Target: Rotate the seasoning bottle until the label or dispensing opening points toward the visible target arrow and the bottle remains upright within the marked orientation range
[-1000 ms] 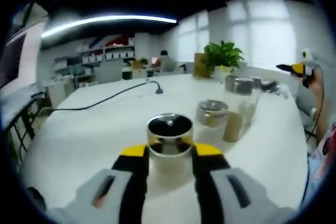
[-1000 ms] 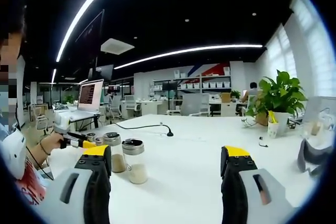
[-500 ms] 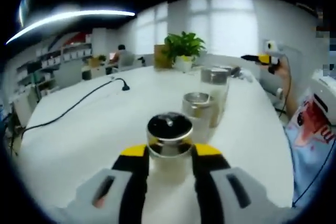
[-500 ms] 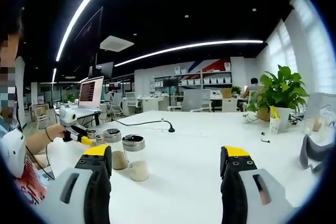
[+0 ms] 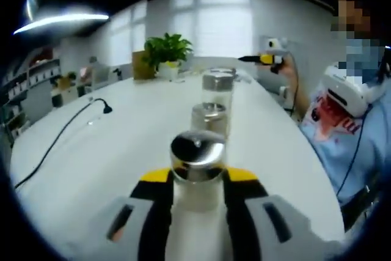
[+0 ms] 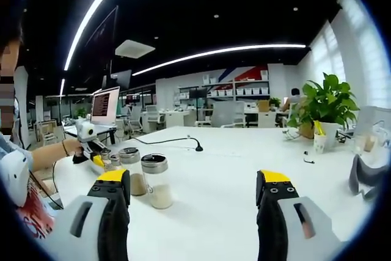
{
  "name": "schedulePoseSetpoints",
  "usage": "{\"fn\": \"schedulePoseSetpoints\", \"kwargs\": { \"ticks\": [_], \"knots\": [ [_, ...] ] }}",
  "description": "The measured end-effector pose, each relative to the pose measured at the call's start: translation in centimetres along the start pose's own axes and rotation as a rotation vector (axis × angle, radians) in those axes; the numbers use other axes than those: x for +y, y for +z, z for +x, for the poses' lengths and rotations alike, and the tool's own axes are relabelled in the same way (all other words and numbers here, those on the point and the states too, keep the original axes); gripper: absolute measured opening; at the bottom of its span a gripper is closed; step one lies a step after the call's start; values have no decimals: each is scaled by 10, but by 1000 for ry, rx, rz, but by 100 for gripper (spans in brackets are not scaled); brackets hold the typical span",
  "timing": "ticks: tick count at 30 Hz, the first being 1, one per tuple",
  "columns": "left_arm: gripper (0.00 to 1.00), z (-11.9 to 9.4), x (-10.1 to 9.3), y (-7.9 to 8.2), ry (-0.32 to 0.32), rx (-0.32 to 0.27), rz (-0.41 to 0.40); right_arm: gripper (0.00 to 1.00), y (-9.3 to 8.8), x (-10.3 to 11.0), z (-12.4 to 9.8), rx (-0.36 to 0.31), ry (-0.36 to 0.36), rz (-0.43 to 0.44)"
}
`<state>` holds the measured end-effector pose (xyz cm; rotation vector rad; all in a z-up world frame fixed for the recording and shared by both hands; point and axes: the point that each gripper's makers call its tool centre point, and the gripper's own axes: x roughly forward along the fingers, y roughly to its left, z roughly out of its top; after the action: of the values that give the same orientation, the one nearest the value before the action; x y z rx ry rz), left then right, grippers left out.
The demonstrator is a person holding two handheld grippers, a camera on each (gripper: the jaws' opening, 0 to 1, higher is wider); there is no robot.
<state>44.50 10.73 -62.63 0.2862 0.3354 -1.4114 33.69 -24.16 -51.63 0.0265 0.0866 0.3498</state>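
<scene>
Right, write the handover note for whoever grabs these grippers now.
Left gripper: shut on the seasoning bottle, upright on the white table, first in a row with two more bottles beyond it.
Right gripper: open, holding nothing, above the table.
Done: bottle gripped. No target arrow or marked range can be made out, so alignment can't be confirmed.
Left: find the arrow, finish turning the bottle toward it, keep it upright, release.
</scene>
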Motion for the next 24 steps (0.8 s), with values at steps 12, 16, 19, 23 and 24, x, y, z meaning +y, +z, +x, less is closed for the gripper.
{"fn": "schedulePoseSetpoints", "kwargs": {
  "ticks": [12,16,19,23,24],
  "knots": [
    [33,1,-4,0,-106,41,46,88,4,9,2,-2,30,-63],
    [34,2,-8,0,-116,35,50,88,0,7,3,14,26,-54],
    [43,-1,-16,0,-125,23,85,88,0,4,2,13,13,-46],
    [65,-9,-11,-4,-38,58,30,88,0,0,1,13,-1,-41],
    [65,-11,-10,-5,-16,59,26,88,-1,0,1,14,0,-39]
  ]
}}
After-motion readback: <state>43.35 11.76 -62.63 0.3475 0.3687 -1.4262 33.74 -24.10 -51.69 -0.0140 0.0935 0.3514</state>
